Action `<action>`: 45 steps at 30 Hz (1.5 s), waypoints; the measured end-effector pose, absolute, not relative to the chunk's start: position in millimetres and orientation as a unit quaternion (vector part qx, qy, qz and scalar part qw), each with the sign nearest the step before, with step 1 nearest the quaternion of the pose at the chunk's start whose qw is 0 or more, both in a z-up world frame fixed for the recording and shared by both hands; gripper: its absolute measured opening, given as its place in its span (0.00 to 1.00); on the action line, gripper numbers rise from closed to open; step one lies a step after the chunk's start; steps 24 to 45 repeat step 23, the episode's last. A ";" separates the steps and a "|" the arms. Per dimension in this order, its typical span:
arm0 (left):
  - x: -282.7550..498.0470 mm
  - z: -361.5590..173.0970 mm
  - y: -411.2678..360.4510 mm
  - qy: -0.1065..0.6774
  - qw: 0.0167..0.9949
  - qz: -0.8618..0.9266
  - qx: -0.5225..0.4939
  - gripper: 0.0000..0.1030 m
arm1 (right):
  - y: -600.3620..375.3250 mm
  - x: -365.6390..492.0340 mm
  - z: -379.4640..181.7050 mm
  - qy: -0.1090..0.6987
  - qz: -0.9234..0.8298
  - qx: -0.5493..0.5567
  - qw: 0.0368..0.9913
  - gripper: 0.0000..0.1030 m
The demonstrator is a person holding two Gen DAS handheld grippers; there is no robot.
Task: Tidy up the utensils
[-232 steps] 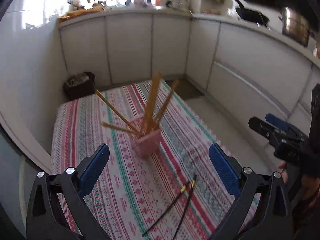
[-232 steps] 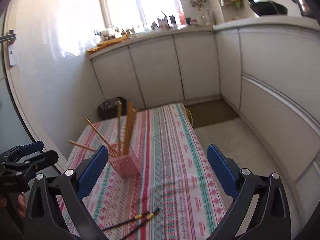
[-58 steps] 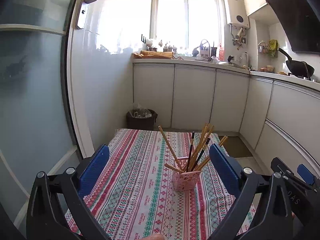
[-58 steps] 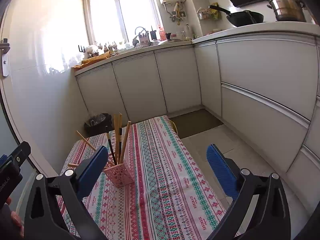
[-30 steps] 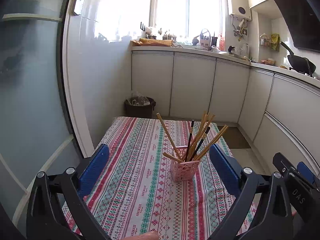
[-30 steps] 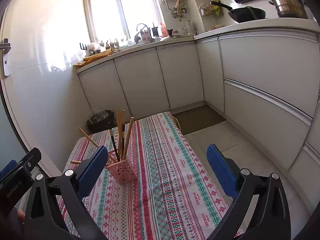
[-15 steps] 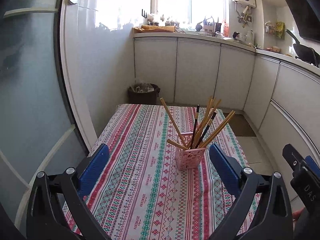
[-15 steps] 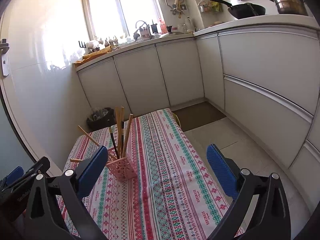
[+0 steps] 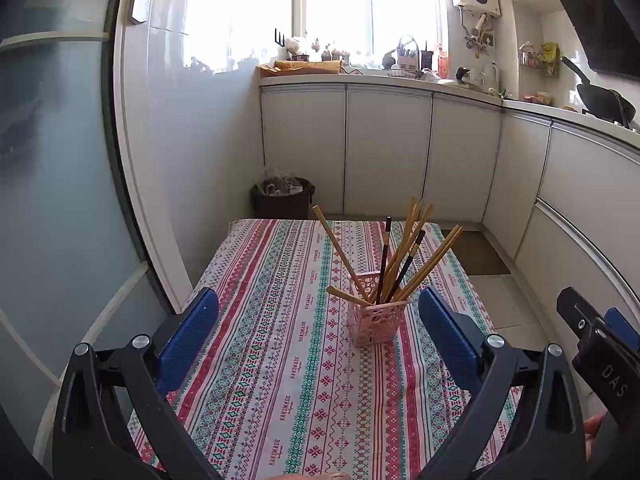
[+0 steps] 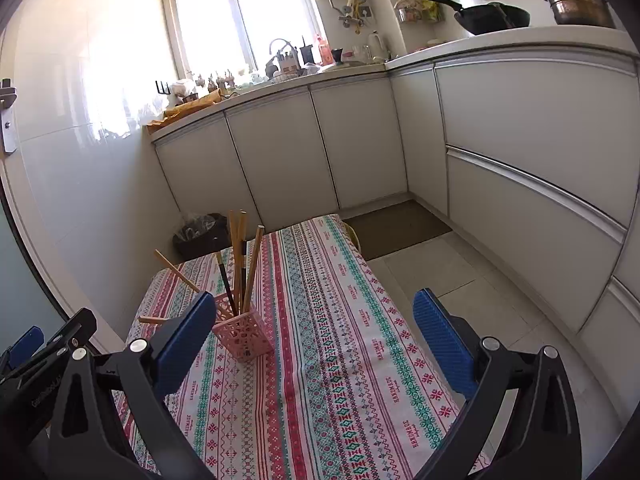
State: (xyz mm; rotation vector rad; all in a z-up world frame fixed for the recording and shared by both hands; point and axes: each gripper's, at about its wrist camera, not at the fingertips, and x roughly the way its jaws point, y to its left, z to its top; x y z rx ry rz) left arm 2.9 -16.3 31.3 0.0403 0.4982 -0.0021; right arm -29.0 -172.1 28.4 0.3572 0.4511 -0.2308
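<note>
In the left wrist view, the left gripper (image 9: 318, 334) hangs above the near part of a table covered with a striped patterned tablecloth (image 9: 280, 360), its two blue-padded fingers (image 9: 188, 336) spread wide apart with nothing between them. A pink perforated holder (image 9: 374, 318) stands upright on the cloth, somewhat right of the table's middle and closer to its far edge than to the near one. Wooden chopsticks (image 9: 428, 266) fan out of it in several directions, and two black chopsticks (image 9: 385, 254) stand among them; one short wooden stick pokes out low on the holder's left side. The right gripper (image 9: 600, 352) shows at the right edge of this view, beyond the table's right edge, with a bit of a hand (image 9: 594, 428) below it. A dark bin (image 9: 282, 196) sits on the floor past the far edge, against white cabinets (image 9: 386, 152). In the right wrist view, the right gripper (image 10: 314, 334) hovers over the near right part of the table, fingers (image 10: 442, 340) likewise set wide, holding nothing. The holder (image 10: 244, 336) stands near the table's left edge here, partly behind the left-hand finger pad, the chopsticks (image 10: 250, 272) rising from it. The left gripper (image 10: 44, 364) appears at the lower left, off the table's left edge; from this view I cannot tell its jaw opening. A black pan (image 10: 494, 16) rests on the counter at upper right.
</note>
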 end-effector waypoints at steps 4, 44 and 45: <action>2.6 31.8 -17.9 0.244 0.969 0.000 0.023 0.93 | -171.9 -28.7 28.3 0.221 -0.113 0.176 0.952 0.93; -6.1 40.9 -8.9 0.212 0.977 0.017 0.005 0.93 | -174.5 -32.3 30.1 0.216 -0.118 0.180 0.952 0.93; -6.1 40.9 -8.9 0.212 0.977 0.017 0.005 0.93 | -174.5 -32.3 30.1 0.216 -0.118 0.180 0.952 0.93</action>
